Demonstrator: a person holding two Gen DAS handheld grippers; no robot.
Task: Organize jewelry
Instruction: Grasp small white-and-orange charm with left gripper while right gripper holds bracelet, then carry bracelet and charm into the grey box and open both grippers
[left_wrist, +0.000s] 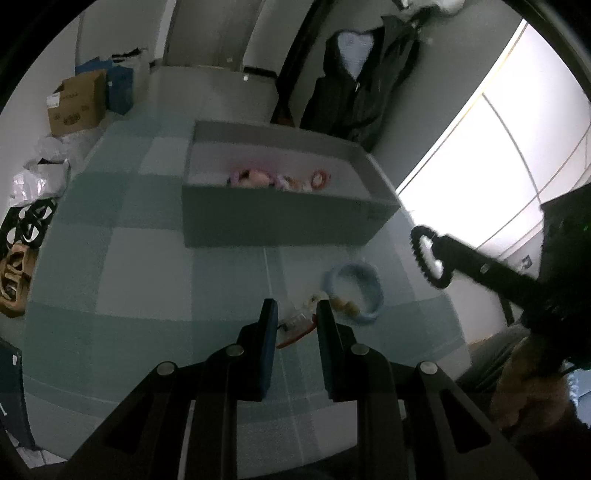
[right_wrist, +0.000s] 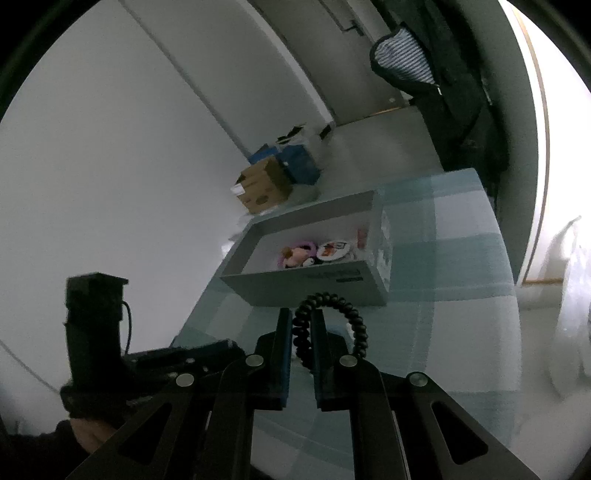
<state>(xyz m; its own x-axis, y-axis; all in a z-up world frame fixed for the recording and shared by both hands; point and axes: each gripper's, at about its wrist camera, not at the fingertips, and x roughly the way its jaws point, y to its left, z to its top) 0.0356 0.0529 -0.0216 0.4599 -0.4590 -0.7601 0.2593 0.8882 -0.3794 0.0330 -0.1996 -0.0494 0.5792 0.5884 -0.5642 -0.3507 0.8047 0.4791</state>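
Jewelry already lies in the grey box (left_wrist: 284, 218). Nearer than the box, the left gripper (left_wrist: 295, 317) nips a small red-trimmed piece (left_wrist: 295, 326) between narrowly parted jaws; right of it, the right gripper (right_wrist: 301, 332) clamps a black beaded bracelet (right_wrist: 354, 321) tight.

checked tablecloth (left_wrist: 147, 266) bears grey box (left_wrist: 280, 221), blue bracelet (left_wrist: 371, 291)
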